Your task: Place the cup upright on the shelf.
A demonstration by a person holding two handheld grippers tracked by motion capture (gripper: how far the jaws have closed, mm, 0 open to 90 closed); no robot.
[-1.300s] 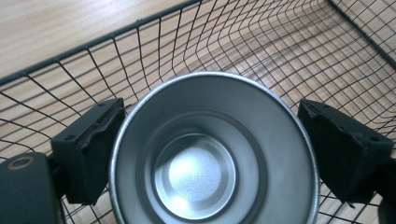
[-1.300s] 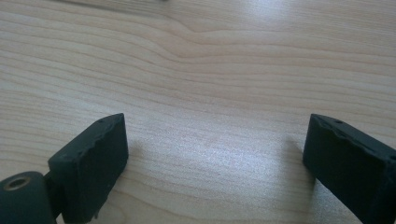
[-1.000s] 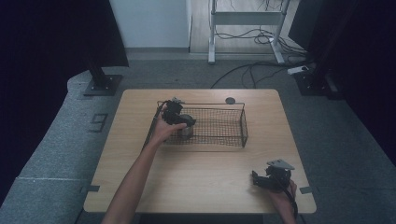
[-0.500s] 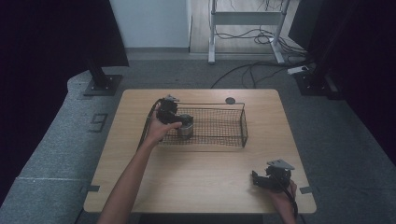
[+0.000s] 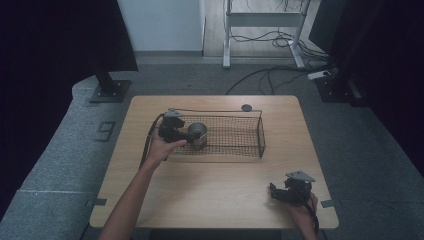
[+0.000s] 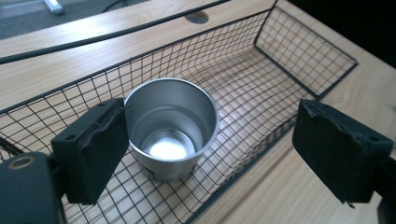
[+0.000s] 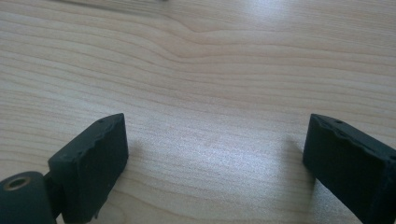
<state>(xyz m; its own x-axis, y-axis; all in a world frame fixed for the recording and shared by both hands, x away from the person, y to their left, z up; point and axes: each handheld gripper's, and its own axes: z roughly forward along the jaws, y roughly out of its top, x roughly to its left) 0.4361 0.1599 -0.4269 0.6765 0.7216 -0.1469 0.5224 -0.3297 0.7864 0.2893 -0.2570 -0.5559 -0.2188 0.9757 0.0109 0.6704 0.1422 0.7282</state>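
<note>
A shiny metal cup stands upright and empty at the left end of a black wire basket on the wooden table. In the left gripper view the cup sits on the basket's mesh floor. My left gripper is open wide: one jaw is close beside the cup's rim, the other hangs outside the basket's near rim over the wood. From above, my left gripper points at the cup from the left. My right gripper rests near the table's front right corner, open over bare wood.
A dark round grommet is set in the tabletop behind the basket. The left gripper's cable loops over the table's left side. Desk legs and cables lie on the floor beyond the far edge.
My left gripper has shifted a little to the left, away from the cup, which stays upright in the basket. The right gripper has not moved.
</note>
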